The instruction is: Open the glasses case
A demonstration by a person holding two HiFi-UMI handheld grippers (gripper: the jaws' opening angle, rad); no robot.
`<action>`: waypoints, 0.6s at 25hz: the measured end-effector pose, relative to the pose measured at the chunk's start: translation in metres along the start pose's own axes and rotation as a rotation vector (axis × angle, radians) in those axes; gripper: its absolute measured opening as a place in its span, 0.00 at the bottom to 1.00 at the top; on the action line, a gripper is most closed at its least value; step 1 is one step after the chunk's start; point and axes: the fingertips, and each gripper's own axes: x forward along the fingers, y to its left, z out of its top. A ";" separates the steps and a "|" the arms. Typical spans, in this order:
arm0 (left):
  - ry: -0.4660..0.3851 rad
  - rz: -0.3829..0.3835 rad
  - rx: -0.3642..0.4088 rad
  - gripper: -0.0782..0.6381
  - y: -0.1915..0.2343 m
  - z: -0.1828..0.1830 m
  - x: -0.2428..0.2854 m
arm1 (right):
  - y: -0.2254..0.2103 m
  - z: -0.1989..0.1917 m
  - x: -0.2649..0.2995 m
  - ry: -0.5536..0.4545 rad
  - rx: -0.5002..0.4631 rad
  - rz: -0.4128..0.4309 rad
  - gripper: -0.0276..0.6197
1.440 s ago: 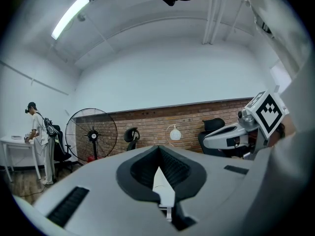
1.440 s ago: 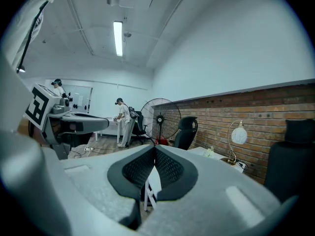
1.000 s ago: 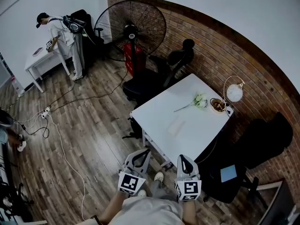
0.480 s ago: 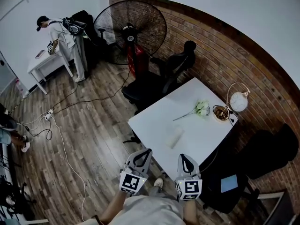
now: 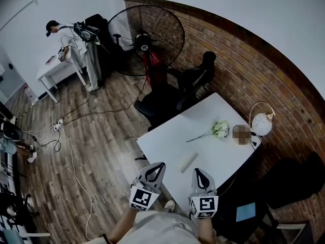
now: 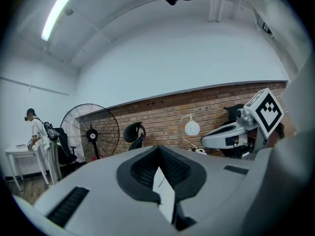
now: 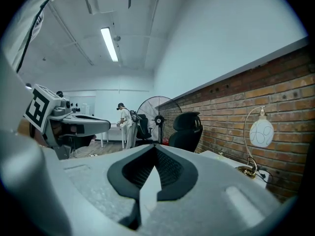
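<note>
Head view, table drawn closer — glasses case near right gripper

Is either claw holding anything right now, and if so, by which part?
Nothing is held. The left claw and right claw are both shut and empty; the glasses case lies on the white table, clear of both.

The table is showing plain white, and the glasses case toward its six o'clock edge is looking pale off-white. The left gripper and right gripper are wearing grey shells with black-and-white square markers. A red-brown brick wall is running at two o'clock; brown wood-plank floor is lying at nine.
</note>
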 end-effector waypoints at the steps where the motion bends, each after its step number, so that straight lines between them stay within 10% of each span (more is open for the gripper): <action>1: 0.003 0.001 0.002 0.11 -0.001 0.001 0.005 | -0.005 0.000 0.002 -0.001 0.002 0.003 0.05; 15: 0.037 -0.027 0.024 0.11 -0.009 -0.005 0.053 | -0.041 -0.008 0.019 -0.011 0.033 0.000 0.05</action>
